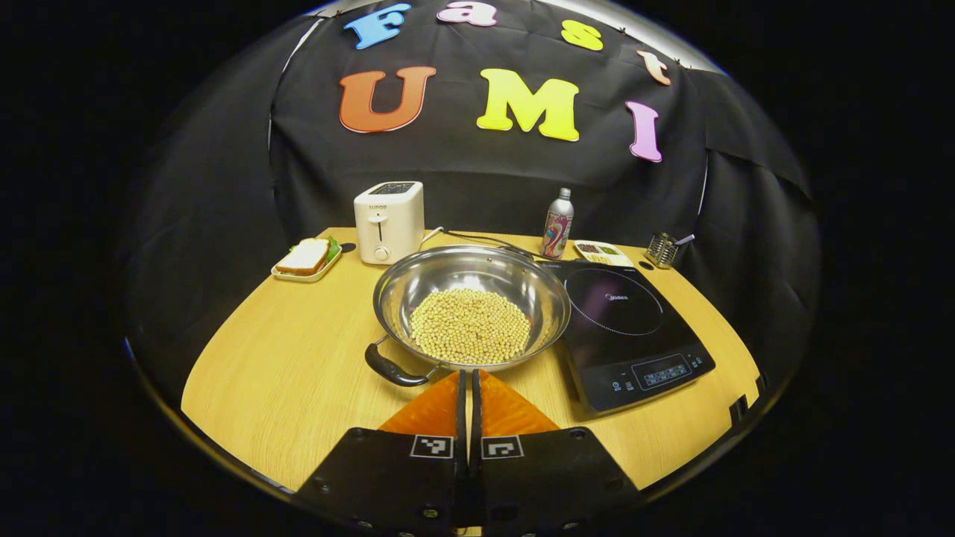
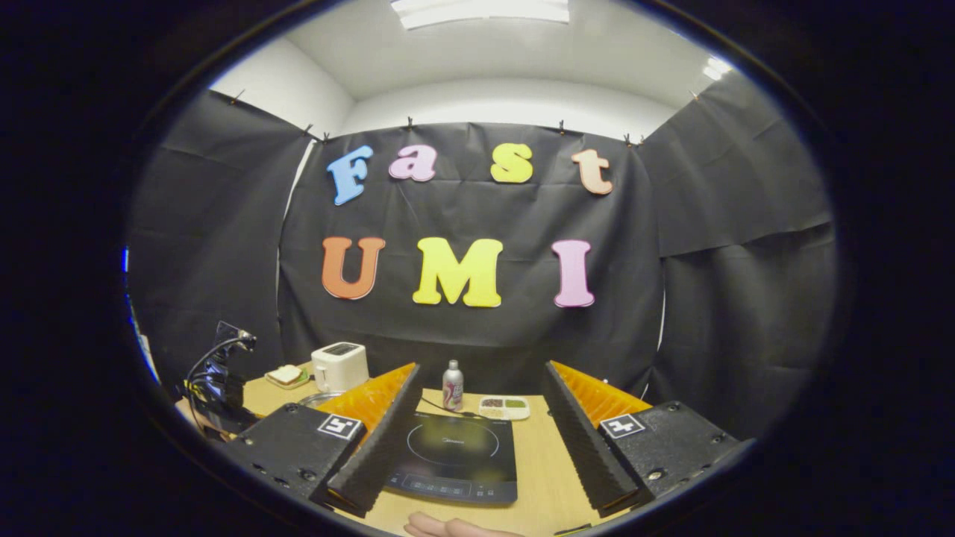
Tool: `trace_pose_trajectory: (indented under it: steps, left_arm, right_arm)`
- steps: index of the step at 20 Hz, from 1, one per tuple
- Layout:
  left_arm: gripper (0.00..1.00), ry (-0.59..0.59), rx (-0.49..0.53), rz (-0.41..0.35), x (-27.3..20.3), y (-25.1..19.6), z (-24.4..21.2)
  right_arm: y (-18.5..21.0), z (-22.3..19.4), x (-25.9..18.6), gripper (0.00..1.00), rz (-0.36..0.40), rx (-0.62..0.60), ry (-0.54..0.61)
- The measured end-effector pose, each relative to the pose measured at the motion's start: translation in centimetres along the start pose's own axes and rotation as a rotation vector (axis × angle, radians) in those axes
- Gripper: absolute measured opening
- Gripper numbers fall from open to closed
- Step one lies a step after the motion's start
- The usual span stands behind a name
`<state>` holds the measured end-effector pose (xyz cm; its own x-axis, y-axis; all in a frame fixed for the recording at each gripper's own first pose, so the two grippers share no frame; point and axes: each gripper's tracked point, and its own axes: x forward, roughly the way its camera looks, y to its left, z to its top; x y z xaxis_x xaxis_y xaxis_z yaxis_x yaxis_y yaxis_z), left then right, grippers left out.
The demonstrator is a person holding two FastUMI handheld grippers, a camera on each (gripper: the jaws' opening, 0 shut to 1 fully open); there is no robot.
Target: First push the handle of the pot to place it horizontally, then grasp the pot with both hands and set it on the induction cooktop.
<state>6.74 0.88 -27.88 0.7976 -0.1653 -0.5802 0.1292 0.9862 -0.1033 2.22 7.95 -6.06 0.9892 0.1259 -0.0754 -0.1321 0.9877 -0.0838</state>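
One pot, one cooktop, two tongs over a wooden counter.
Left gripper view: the left tongs are sitting closed and empty before the pot, its handle pointing near-left, beside the induction cooktop. Right gripper view: the right tongs are gaping wide, empty, above that cooktop; black cloth is walling the booth.

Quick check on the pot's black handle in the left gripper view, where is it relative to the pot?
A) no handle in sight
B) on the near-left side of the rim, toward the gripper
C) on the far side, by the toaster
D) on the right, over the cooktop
B: the black handle sits at the near-left rim of the pot, just left of the left gripper, whose fingers are closed together.
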Motion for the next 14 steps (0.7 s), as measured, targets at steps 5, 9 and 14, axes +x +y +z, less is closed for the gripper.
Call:
trace_pose_trajectory:
  steps: [5, 9, 14]
  left_arm:
    - [0.00, 0.085, -0.022, -0.018, 2.2, 0.0, -2.0]
    - [0.00, 0.139, -0.038, -0.035, 3.6, 0.3, -2.5]
    - [0.00, 0.196, -0.070, -0.010, 5.5, 2.4, -2.6]
  right_arm:
    - [-0.1, -0.6, 0.4, 0.99, -0.003, -0.001, 0.014]
    - [-0.9, -1.4, 0.9, 0.99, -0.019, 0.000, 0.023]
    - [-1.8, -2.0, 1.3, 1.00, -0.036, 0.014, 0.036]
